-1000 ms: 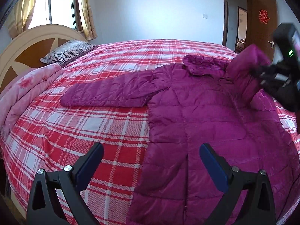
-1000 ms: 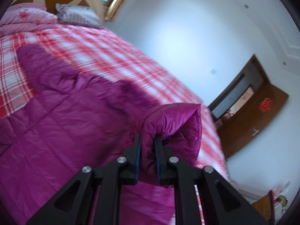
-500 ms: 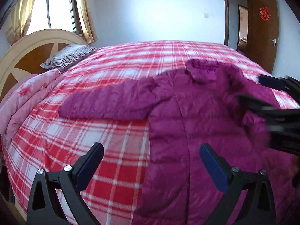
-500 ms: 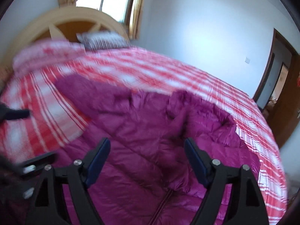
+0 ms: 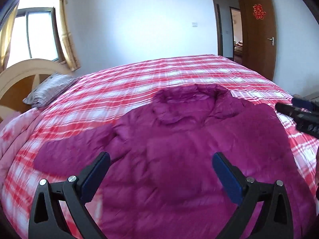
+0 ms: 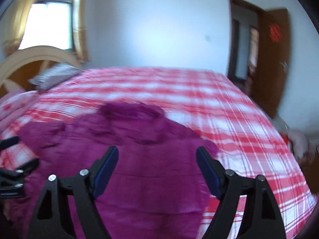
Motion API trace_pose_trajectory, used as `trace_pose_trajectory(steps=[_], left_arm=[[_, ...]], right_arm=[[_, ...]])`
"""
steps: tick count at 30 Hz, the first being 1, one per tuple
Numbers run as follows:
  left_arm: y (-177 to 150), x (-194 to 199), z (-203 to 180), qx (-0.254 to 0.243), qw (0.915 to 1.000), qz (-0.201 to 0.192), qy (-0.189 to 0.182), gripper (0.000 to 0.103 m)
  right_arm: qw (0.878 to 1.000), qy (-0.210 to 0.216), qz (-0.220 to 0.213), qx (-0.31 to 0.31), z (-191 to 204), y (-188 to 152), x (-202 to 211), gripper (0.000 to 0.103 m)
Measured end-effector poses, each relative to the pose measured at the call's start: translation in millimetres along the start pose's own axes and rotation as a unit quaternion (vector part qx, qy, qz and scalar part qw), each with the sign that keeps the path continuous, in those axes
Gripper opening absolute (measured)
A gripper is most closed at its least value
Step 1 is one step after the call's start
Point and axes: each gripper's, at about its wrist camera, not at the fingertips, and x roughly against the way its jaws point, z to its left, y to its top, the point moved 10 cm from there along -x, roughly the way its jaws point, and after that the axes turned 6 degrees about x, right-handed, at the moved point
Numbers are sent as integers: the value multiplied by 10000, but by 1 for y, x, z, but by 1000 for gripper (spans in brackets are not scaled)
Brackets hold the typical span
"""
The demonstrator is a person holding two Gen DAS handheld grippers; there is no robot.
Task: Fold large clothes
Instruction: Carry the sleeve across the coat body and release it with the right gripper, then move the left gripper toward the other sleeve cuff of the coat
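Coat (image 5: 179, 155) lies flat on the plaid bedspread (image 5: 179, 69), collar (image 5: 189, 103) toward the far wall, one sleeve (image 5: 75, 147) stretched out to the pic's left, toward the pillow (image 5: 49, 89). The other sleeve looks folded in over the body already; blur makes the edge hard to read.

Left gripper (image 5: 159, 171): jaws spread wide, nothing btwn them, hovering over the chest panel. Right gripper (image 6: 157, 167): also released, empty, hanging above the coat's right side (its tips show at the edge of the left wrist view too).

Risks, as I judge them:
- Puffy quilted fill. If you pinch only the top layer of that outstretched sleeve, shell may slide and the sleeve drops mid-fold.
- Slick fabric on a soft bed: dragging instead of lifting could skew the whole coat and undo the folded side.
- Both views are motion-smeared, so you're moving fast. Slow down before closing or you may grab bedspread w/ the cuff.
- Grippers are near each other over the coat; crossing to the left sleeve could bump them.
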Motion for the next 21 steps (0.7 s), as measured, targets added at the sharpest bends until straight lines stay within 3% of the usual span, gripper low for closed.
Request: trace_pose_trajectory(steps=[4, 8, 14, 21], left_arm=[[-9, -57, -22, -240, 9990, 363, 110, 102], [-35, -103, -26, -336, 9939, 1006, 290, 102], [-44, -115, -24, -131, 9923, 1225, 119, 102], [-50, -120, -24, 199, 9904, 1364, -137, 102]], right_arm=[[9988, -176, 434, -139, -13, -18, -58, 81], [9965, -161, 807, -136, -19, -39, -82, 81], [9910, -57, 1320, -195, -31, -74, -101, 77], [9876, -193, 1549, -135, -33, -82, -106, 77]])
